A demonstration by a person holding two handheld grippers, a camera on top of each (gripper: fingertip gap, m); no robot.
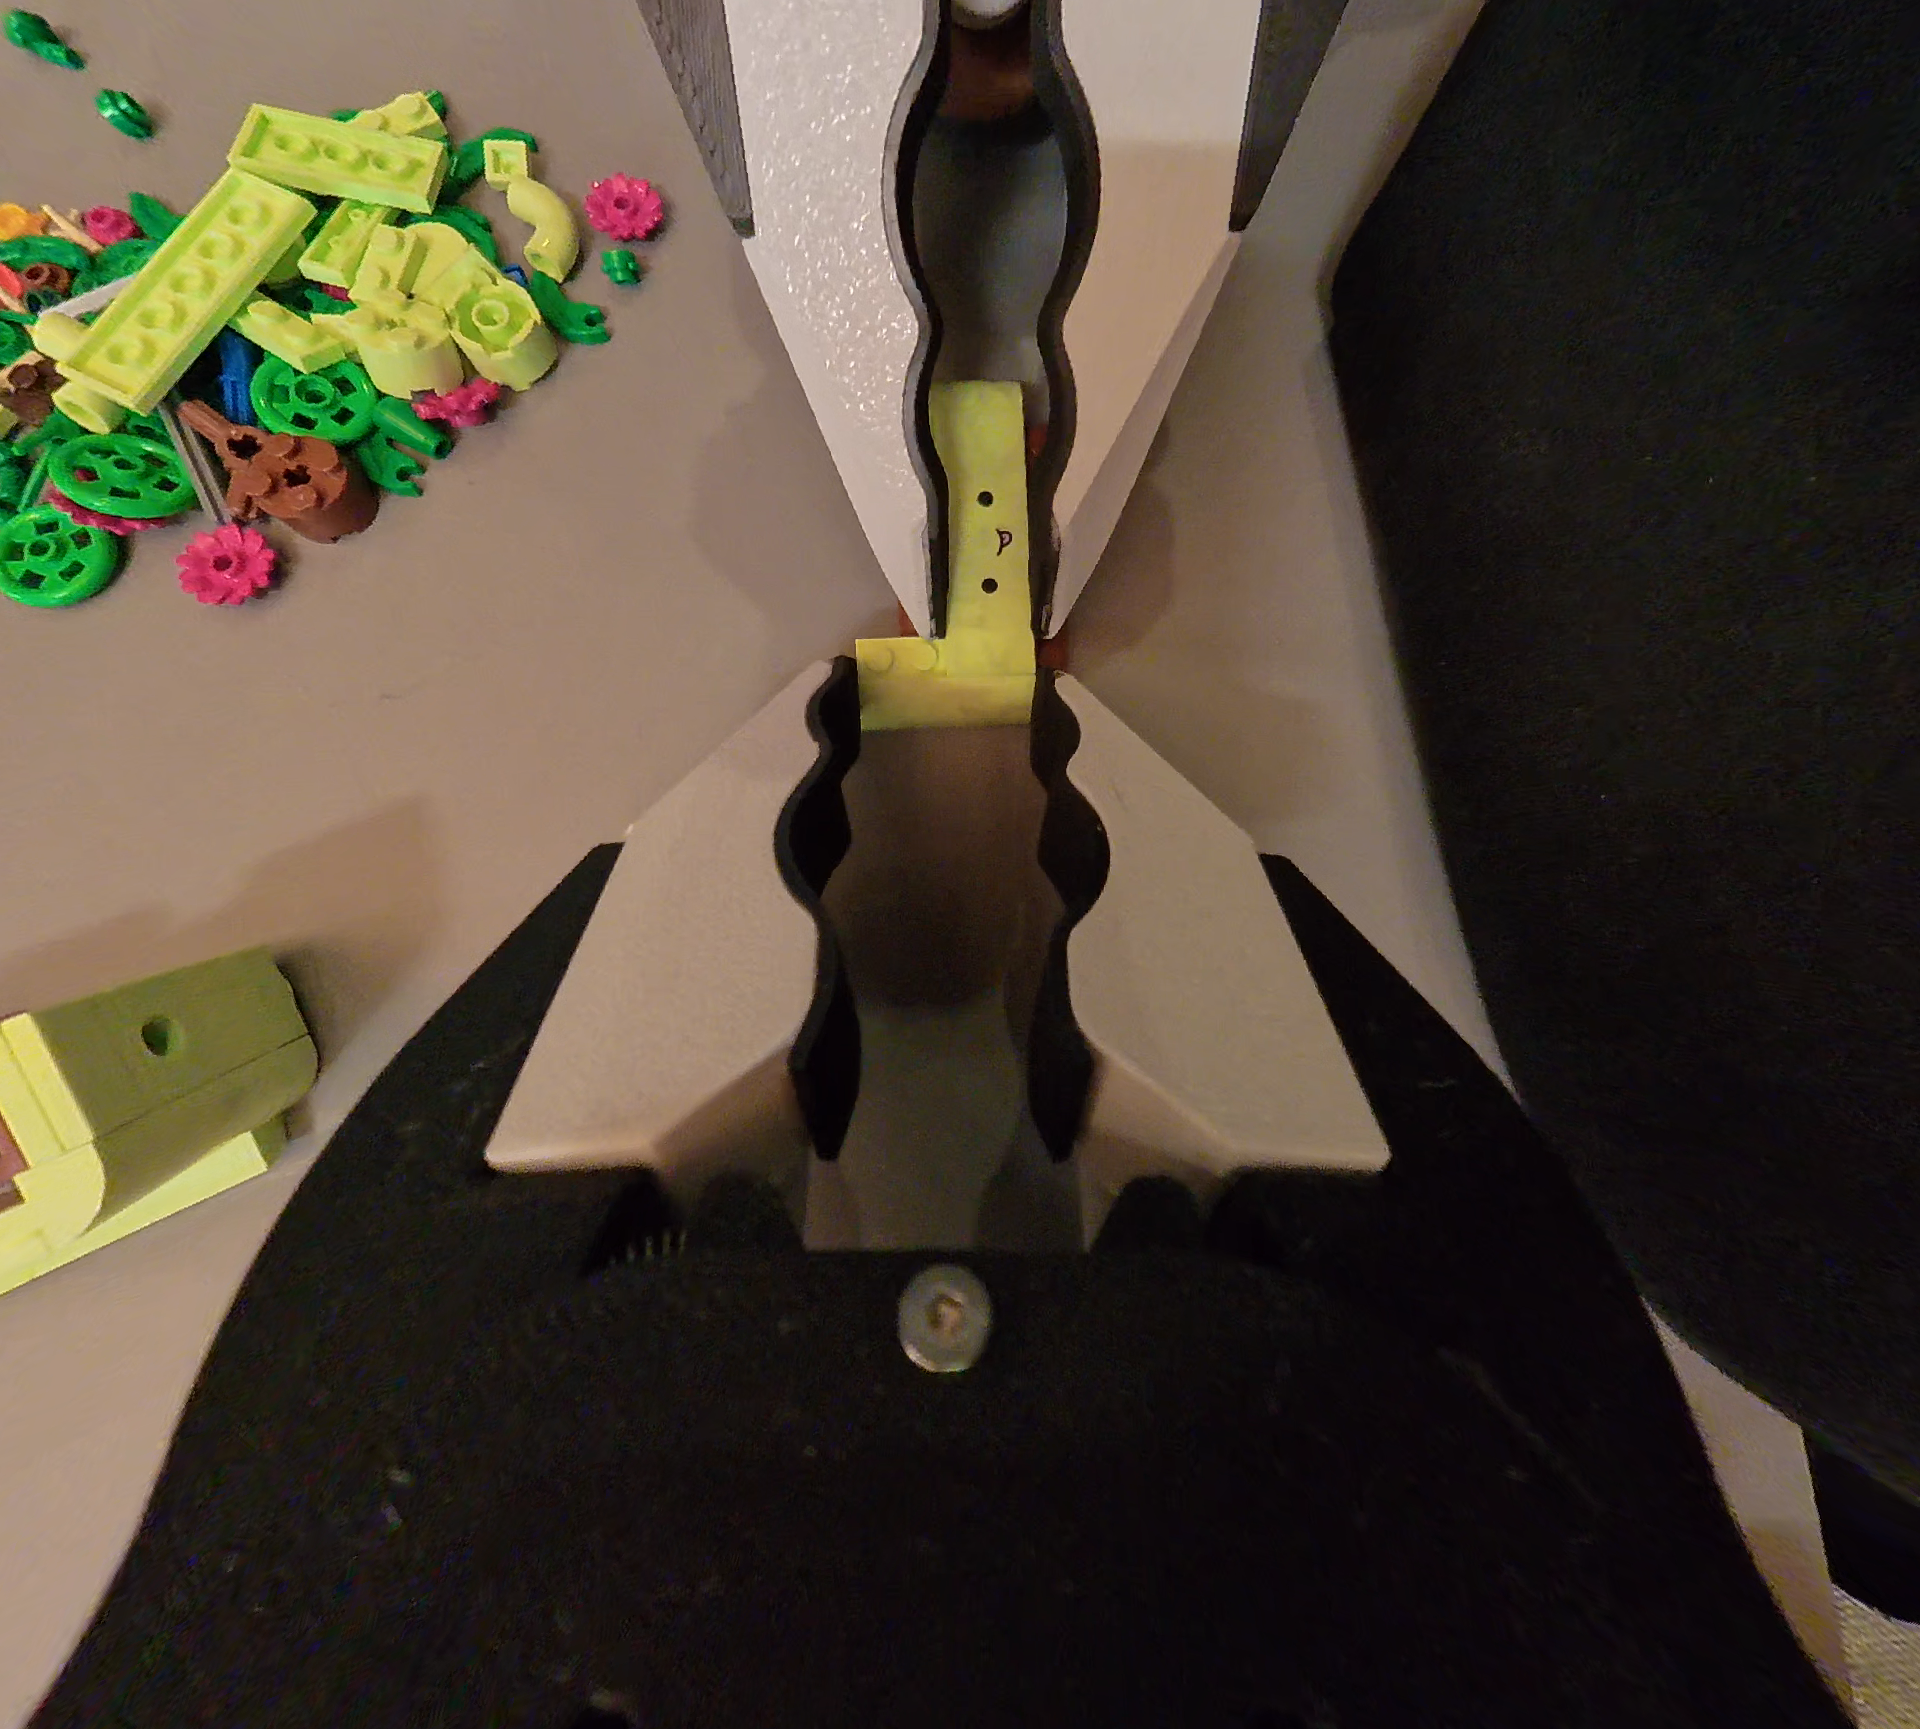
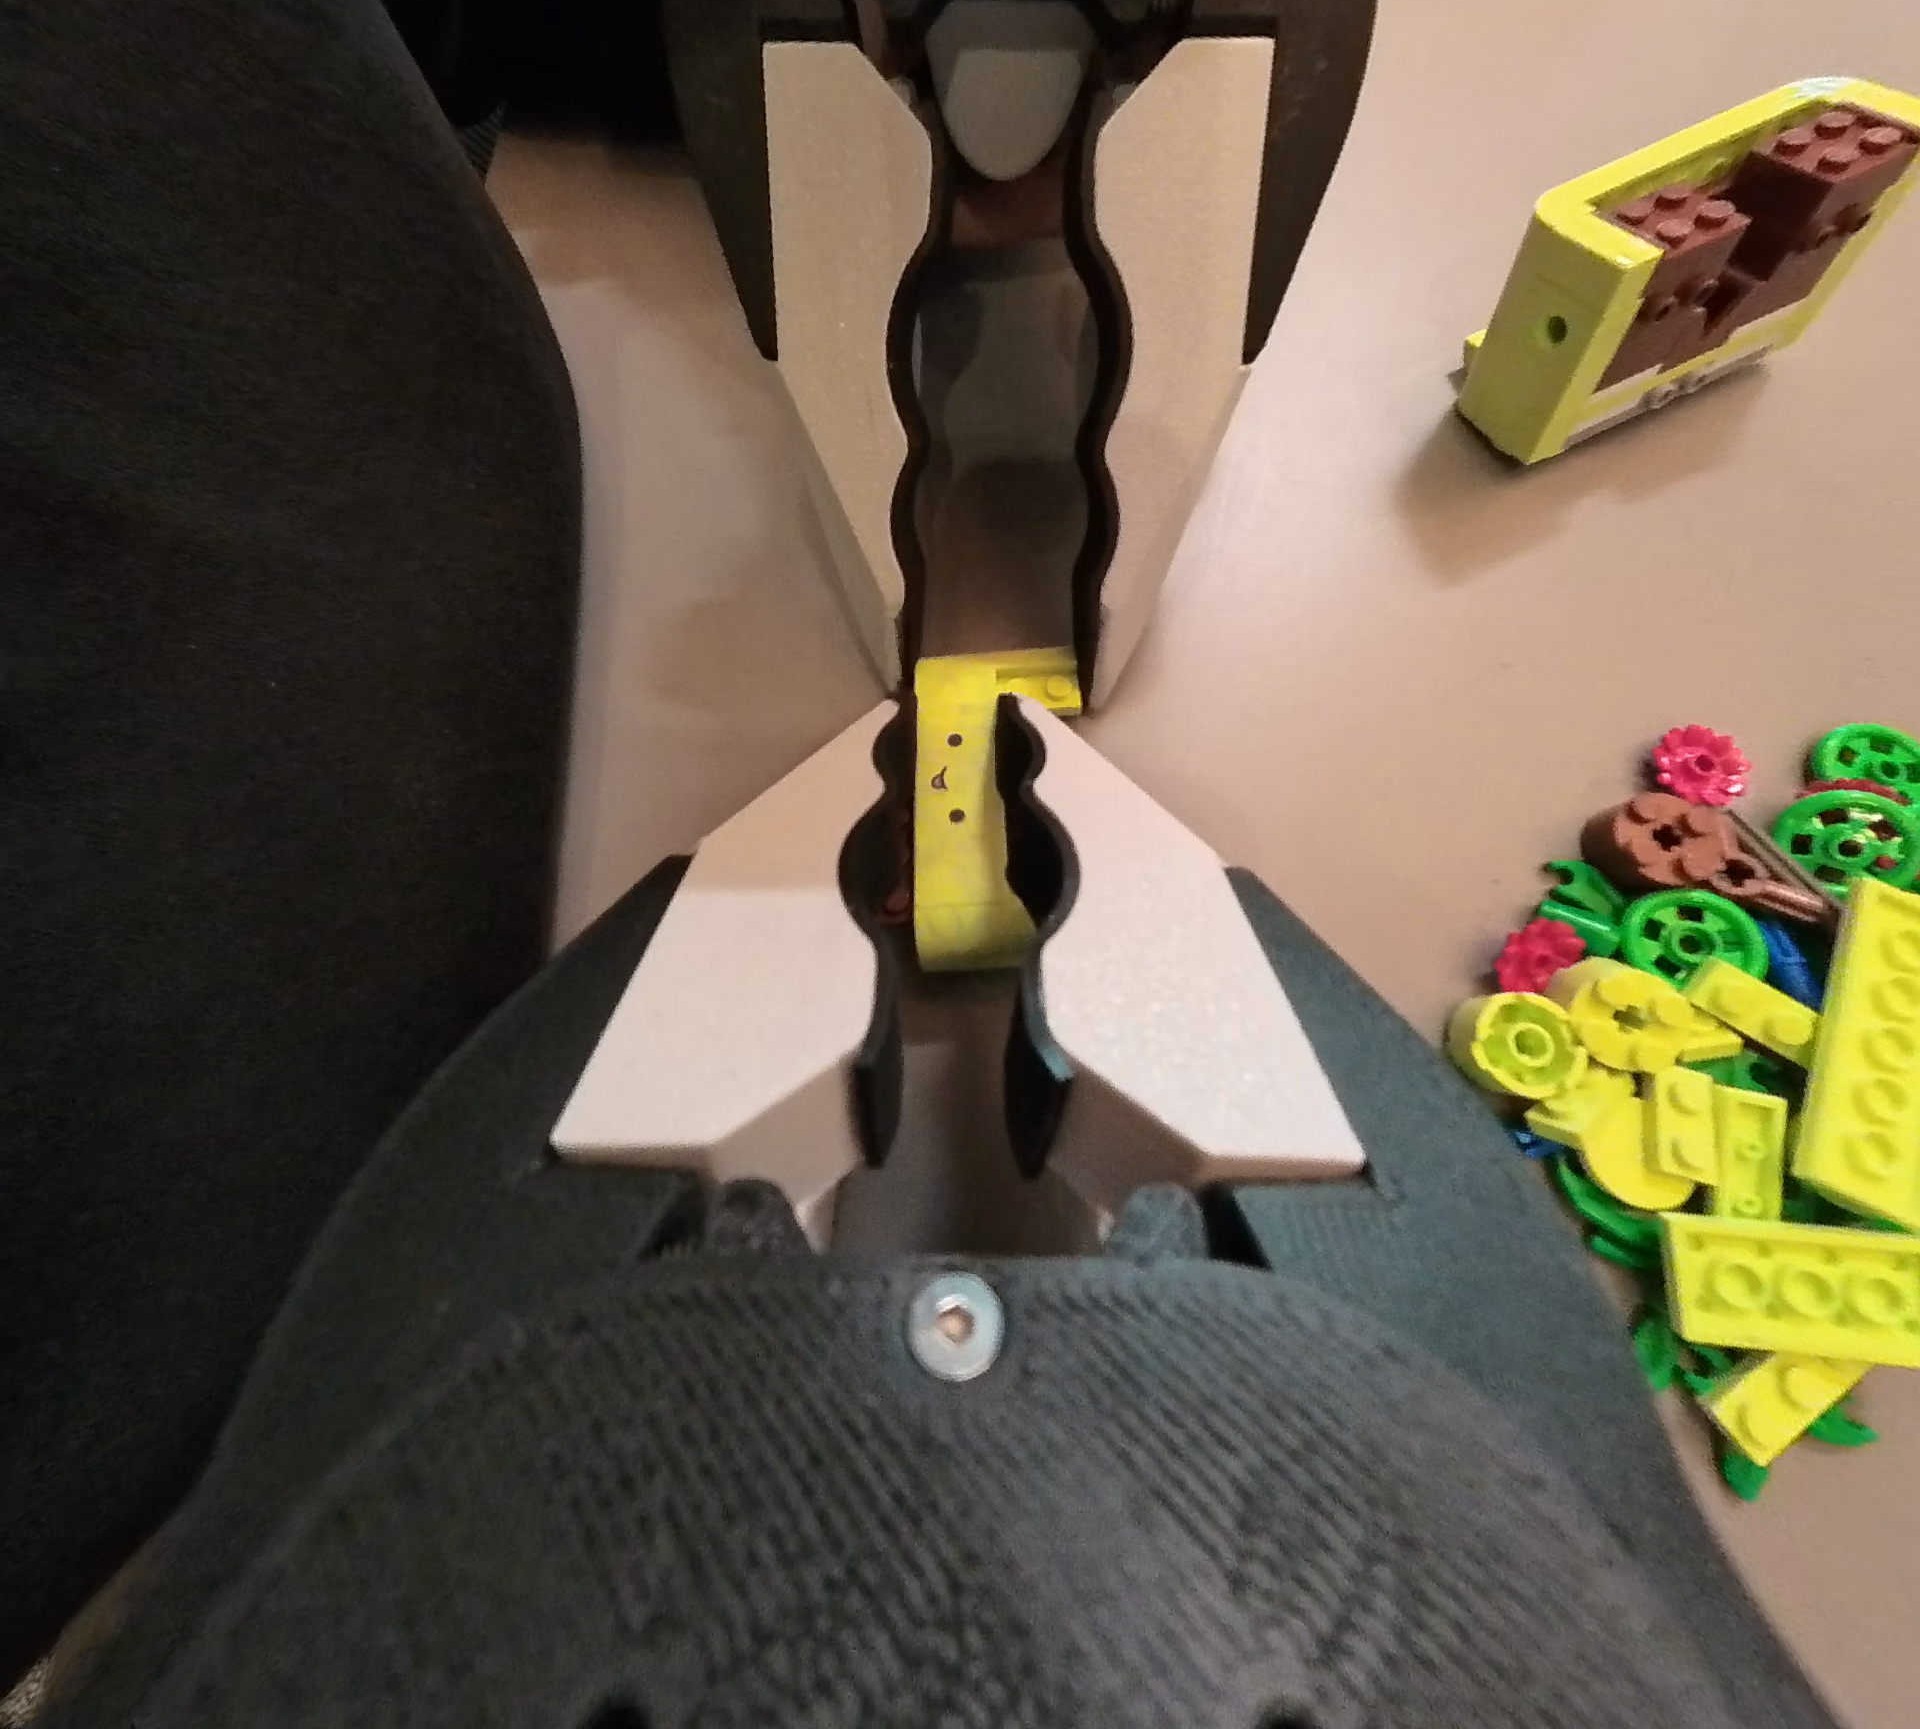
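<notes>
Lime-green brick piece (image 1: 985, 536) with small black marks is sitting between both grippers, which are meeting tip to tip above the beige table (image 1: 520, 744). I am seeing the right gripper (image 2: 951, 832) clamping its long side, while the left gripper (image 1: 945, 692) is pinching the studded foot at its end. Something brown is showing behind the piece, but the wavy black pads (image 2: 1039, 806) are hiding most of it, so I cannot tell what it is. A dark fabric mass (image 1: 1662, 640) is filling one side of each view. Off to the other side, a loose pile of green, lime, pink and brown bricks (image 1: 281, 329) is lying near a half-built lime block with brown bricks inside (image 2: 1673, 266), partly cut off at the frame edge.
</notes>
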